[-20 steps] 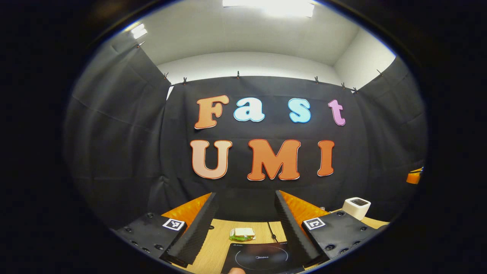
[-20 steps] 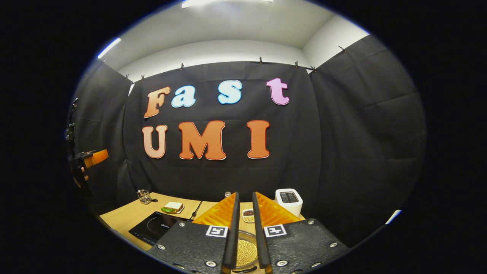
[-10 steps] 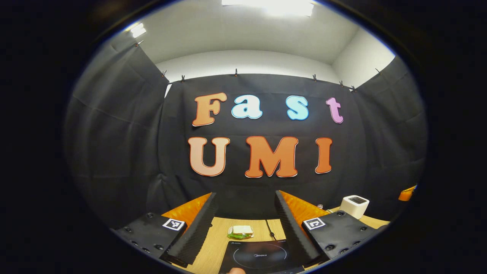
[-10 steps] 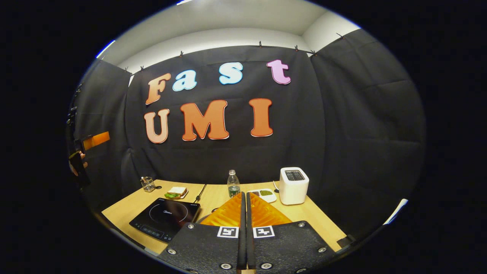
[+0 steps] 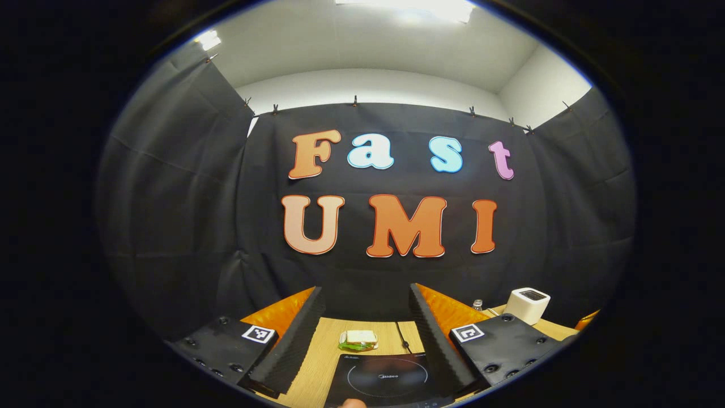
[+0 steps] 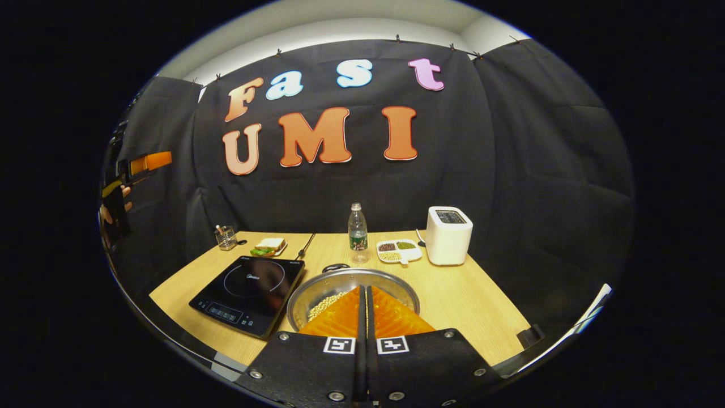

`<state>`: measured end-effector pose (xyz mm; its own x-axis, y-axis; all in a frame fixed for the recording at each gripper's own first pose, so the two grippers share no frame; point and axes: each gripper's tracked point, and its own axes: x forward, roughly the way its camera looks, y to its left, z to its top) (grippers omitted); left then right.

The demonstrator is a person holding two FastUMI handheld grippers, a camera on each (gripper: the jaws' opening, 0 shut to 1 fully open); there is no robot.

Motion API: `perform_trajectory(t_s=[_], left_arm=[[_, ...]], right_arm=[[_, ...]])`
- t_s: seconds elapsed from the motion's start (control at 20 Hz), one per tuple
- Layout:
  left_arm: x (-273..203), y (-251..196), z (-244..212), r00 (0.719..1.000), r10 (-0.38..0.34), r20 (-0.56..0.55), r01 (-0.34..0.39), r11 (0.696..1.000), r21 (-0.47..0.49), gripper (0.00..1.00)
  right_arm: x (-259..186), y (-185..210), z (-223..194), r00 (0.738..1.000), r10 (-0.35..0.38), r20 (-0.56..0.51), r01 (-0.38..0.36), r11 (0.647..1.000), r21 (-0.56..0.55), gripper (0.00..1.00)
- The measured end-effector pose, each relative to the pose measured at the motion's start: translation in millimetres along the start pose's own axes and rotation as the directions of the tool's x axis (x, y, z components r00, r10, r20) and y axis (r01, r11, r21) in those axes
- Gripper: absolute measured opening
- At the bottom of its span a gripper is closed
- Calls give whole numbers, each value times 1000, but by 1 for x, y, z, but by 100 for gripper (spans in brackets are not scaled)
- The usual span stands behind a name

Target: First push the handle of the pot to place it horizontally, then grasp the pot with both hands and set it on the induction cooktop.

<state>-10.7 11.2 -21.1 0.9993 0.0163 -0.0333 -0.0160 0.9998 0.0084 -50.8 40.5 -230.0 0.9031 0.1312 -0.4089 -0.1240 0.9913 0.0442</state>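
Wooden tabletop, pot (image 6: 352, 289) beside the induction cooktop (image 6: 249, 293), handle not yet pushed.

Your right gripper (image 6: 365, 309) hangs over the pot's near rim with its fingers pressed together and nothing between them; the steel pot, beans inside, sits just right of the cooktop, its dark handle (image 6: 335, 266) on the far rim. Your left gripper (image 5: 362, 328) is spread wide and empty above the cooktop. Shove the handle too hard or off-line and the pot may slide toward the water bottle (image 6: 357, 233) or spill beans.
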Motion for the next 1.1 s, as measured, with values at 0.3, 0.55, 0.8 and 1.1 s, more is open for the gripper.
perform_trajectory(t_s=[0.3, 0.55, 0.8, 1.1], left_arm=[[1, 12, -8, 1000, 23, -19, -23, 1000, -10, 99], [0, 16, -9, 999, 29, -25, -29, 1000, -3, 98], [-2, 10, -4, 1000, 16, -16, -16, 1000, 9, 99], [0, 9, -10, 999, 12, -32, -12, 1000, 5, 97]], right_arm=[[9, 23, -58, 988, 68, -135, -66, 998, 17, 0], [17, 30, -99, 967, 103, -234, -96, 994, 44, 0], [24, 35, -133, 940, 129, -316, -111, 991, 75, 0], [31, 44, -166, 898, 172, -405, -154, 985, 78, 0]])
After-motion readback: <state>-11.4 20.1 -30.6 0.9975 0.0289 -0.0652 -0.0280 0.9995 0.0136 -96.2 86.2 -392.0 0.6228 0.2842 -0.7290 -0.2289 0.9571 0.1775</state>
